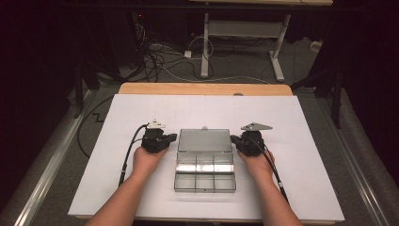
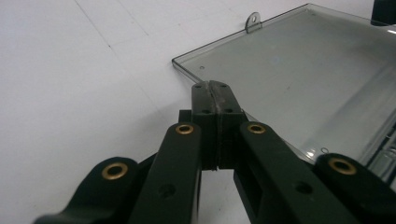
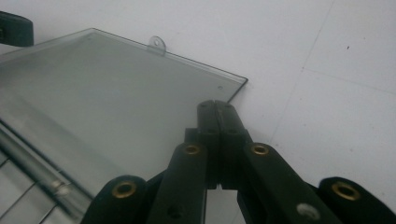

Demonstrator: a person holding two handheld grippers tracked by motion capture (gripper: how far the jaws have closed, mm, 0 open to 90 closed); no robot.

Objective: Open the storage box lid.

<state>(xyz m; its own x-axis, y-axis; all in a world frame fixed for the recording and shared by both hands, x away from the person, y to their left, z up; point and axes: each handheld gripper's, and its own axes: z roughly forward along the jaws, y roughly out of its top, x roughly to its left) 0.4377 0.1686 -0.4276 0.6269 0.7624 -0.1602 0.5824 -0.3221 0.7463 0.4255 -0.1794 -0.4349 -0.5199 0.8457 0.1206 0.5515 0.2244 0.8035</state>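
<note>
A clear plastic compartment box (image 1: pixel 204 176) lies open in the middle of the white table, with several empty cells. Its lid (image 1: pixel 204 140) is folded back flat behind it. My left gripper (image 1: pixel 174 137) is at the lid's left edge, jaws shut with nothing between them. In the left gripper view the closed tips (image 2: pixel 214 84) sit right over the edge of the lid (image 2: pixel 289 70). My right gripper (image 1: pixel 234 139) mirrors it at the lid's right edge, shut and empty. Its tips (image 3: pixel 217 103) sit near the lid's (image 3: pixel 107 88) corner. I cannot tell whether either touches the lid.
The white table top (image 1: pixel 141 108) extends to both sides of the box, with a wooden strip (image 1: pixel 204 88) along its back edge. A small hanging tab (image 2: pixel 252 21) sticks out from the lid's far edge. Cables and desk legs (image 1: pixel 205 52) lie on the floor beyond.
</note>
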